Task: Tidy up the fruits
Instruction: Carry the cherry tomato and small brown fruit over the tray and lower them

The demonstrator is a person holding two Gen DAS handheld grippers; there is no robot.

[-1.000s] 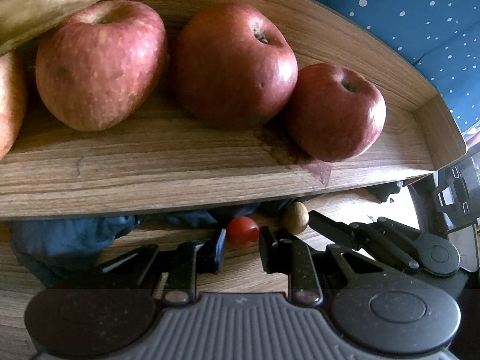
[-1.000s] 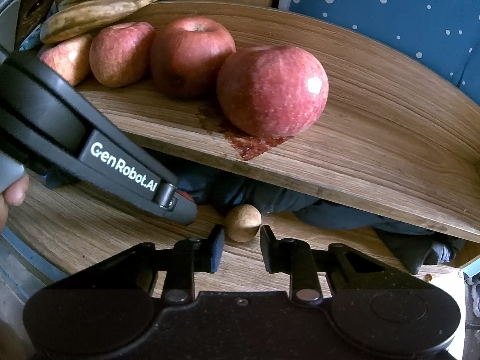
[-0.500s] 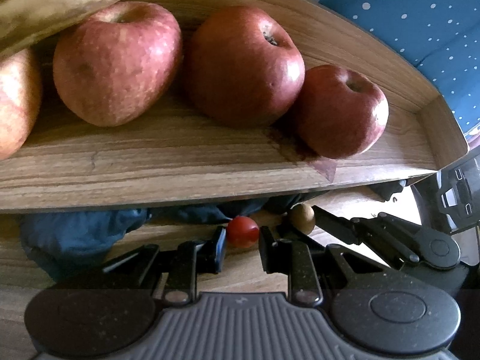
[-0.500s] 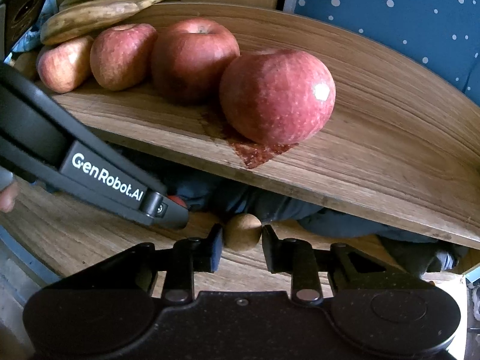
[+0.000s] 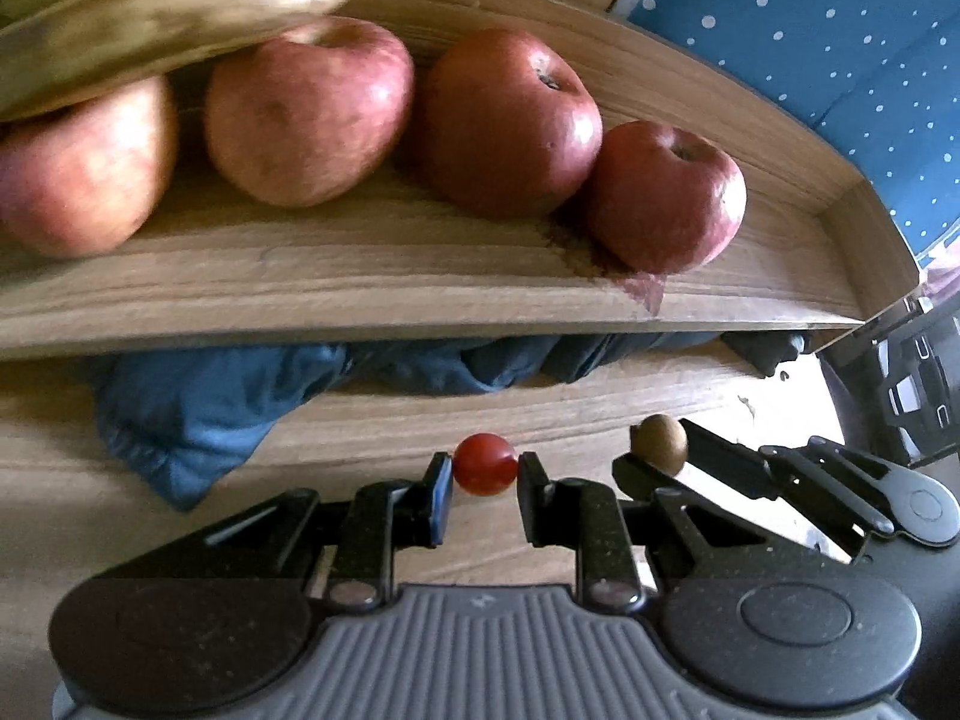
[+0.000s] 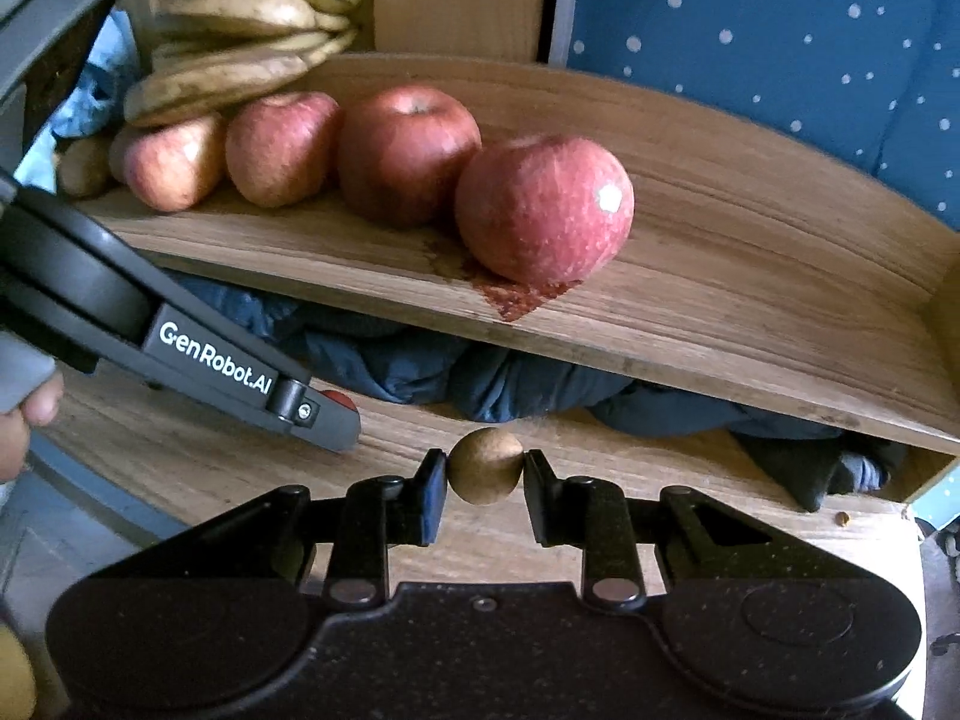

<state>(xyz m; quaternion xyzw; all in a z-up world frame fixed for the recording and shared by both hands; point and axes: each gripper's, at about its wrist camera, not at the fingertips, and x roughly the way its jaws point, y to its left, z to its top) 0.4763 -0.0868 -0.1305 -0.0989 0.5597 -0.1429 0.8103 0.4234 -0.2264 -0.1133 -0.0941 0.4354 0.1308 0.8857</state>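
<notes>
We see four apples (image 6: 543,210) in a row on the shelf (image 6: 750,276), bananas (image 6: 252,30) at their left end, and a cloth (image 5: 198,408) bunched beneath the shelf.

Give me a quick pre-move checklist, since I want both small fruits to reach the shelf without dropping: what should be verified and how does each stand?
1. Left gripper clamped on the cherry tomato: ok, both pads touch it.
2. Right gripper clamped on the small brown fruit: ok.
3. Free space on the upper shelf right of the apples: ok.
4. Grippers apart from each other: ok, side by side without touching.
5. Shelf edge cleared by the fruits: not ok, both sit below it.
6. Grip firmness on the round fruits: cannot tell.
</notes>
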